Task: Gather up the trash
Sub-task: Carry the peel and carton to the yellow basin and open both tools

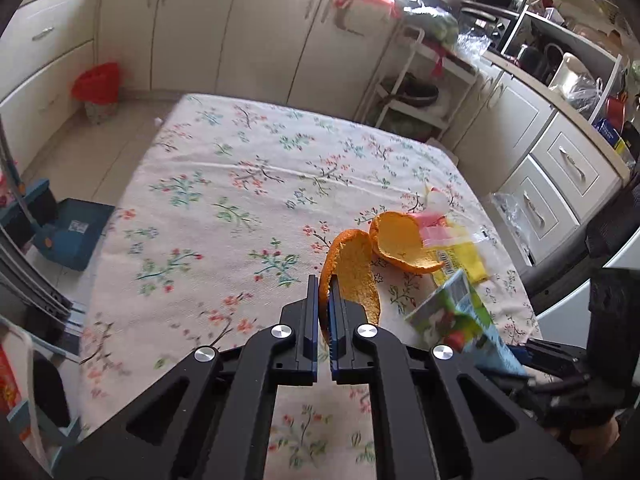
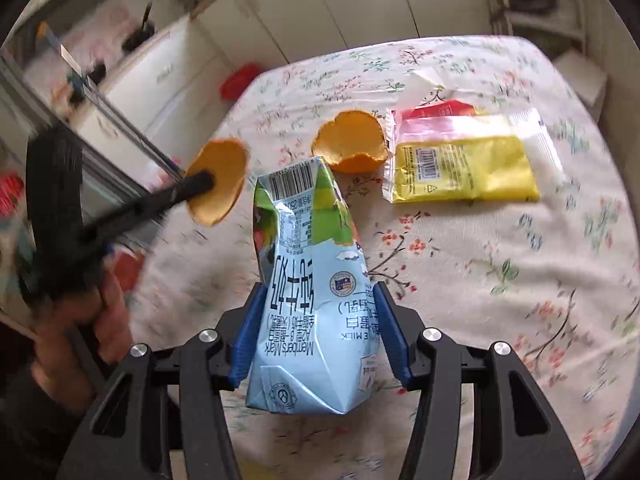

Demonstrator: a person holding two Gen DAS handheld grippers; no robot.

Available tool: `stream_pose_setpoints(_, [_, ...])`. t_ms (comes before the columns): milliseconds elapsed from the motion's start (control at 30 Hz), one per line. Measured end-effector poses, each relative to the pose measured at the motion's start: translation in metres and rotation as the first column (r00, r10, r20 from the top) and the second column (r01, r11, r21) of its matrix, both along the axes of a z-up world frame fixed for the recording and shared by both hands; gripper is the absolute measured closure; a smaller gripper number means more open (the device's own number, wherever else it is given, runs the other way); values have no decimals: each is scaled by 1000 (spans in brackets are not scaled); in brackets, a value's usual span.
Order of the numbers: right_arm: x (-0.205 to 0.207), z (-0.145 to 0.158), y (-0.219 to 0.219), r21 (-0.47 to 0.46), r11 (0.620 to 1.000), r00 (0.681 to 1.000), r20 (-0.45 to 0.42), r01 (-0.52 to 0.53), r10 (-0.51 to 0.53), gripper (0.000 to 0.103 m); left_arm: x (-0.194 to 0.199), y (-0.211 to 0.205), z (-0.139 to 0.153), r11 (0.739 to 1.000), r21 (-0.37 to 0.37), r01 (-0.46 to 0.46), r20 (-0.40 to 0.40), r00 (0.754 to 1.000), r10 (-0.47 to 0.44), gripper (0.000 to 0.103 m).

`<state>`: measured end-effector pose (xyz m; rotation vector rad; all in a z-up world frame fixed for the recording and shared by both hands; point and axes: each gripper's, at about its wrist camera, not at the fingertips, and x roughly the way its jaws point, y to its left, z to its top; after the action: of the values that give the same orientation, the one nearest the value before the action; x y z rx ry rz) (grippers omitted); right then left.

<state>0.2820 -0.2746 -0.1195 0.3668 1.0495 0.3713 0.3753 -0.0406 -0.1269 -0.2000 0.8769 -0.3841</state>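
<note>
**Both claws loaded: peel in the left, carton in the right**

The left gripper [image 1: 325,300] is pinched tight on a curved piece of orange peel [image 1: 354,276], lifted off the floral tablecloth [image 1: 224,208]. The right gripper [image 2: 320,320] clamps a crumpled light-blue milk carton [image 2: 312,280] between its blue pads.

A second cupped orange peel [image 2: 352,144] and a yellow-and-red plastic snack wrapper [image 2: 464,160] lie on the cloth just beyond the carton, touching each other.

Only the left wrist view shows a red-lined waste bin [image 1: 98,92] on the floor past the table's far left corner; the cloth's left half lies bare.
</note>
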Motion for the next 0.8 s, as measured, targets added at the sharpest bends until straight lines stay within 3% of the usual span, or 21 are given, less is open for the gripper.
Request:
stream_pose_setpoints(133, [-7,8,-10,140,990,999,0,32,-33,50,-30,14,16,1000,1,-18,44,999,18,99])
stream_pose_setpoints(333, [-29,20,-8,256,966,998,38,43,-54,50,-72,20,32,999,49,-20,109,994,15,99])
stream_pose_setpoints(800, [-97,29,-24,329,942,987,116,67,-111,50,-159,30,29,996,93,-3,119,993,-8,99])
